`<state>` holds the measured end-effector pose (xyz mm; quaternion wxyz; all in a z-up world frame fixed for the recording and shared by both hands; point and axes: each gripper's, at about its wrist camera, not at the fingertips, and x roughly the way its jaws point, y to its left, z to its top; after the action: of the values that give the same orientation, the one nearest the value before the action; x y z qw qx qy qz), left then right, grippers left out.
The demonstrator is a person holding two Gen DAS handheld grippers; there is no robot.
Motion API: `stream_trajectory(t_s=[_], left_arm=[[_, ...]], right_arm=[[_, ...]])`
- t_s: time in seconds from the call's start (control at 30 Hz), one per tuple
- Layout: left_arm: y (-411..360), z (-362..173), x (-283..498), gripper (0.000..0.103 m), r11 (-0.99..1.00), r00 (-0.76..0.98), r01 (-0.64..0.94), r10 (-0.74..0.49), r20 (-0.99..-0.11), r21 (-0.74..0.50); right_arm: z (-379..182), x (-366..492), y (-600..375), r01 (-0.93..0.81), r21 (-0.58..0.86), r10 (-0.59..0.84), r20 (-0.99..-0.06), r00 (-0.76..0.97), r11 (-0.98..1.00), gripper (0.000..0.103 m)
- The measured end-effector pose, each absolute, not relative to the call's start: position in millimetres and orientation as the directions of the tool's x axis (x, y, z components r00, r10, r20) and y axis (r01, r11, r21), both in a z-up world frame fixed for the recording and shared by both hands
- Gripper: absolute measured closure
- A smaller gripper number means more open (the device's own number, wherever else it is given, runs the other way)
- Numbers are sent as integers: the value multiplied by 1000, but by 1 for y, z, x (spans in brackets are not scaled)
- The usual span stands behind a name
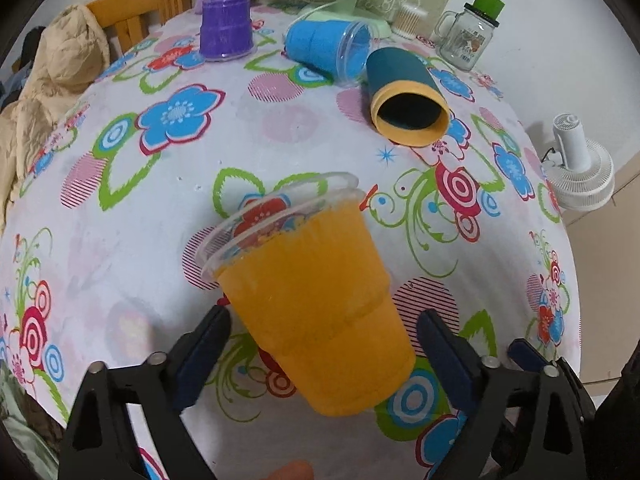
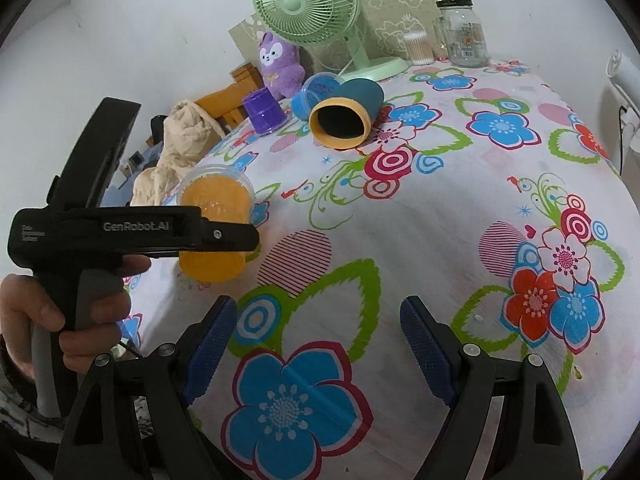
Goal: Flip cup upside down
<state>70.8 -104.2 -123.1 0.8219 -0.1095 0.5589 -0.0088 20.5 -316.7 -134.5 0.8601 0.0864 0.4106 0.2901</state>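
An orange plastic cup point(image 1: 316, 304) with a clear rim lies tilted between the fingers of my left gripper point(image 1: 324, 324), mouth pointing away. The blue pads point(image 1: 208, 344) stand apart from its sides, so the left gripper is open around it. In the right wrist view the same cup point(image 2: 214, 204) sits behind the left gripper's black body point(image 2: 120, 232), held by a hand. My right gripper point(image 2: 316, 320) is open and empty above the flowered tablecloth point(image 2: 400, 208).
At the far side lie a blue cup point(image 1: 324, 50) and a teal cup with yellow rim point(image 1: 404, 96), both on their sides. A purple cup point(image 1: 226, 28) stands upside down. A green fan point(image 2: 312, 4), glass jar point(image 2: 464, 36), plush toy point(image 2: 280, 60) and white fan point(image 1: 580, 168) stand around.
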Motion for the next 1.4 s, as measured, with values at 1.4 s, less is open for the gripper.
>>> stream_trajectory(t_s=[1.4], left_arm=[[-93,-73,48,47,996,455,-4,-81,-887,-93]], right_arm=[[-127,18,-295,-499,385,615,-634,468,777,17]])
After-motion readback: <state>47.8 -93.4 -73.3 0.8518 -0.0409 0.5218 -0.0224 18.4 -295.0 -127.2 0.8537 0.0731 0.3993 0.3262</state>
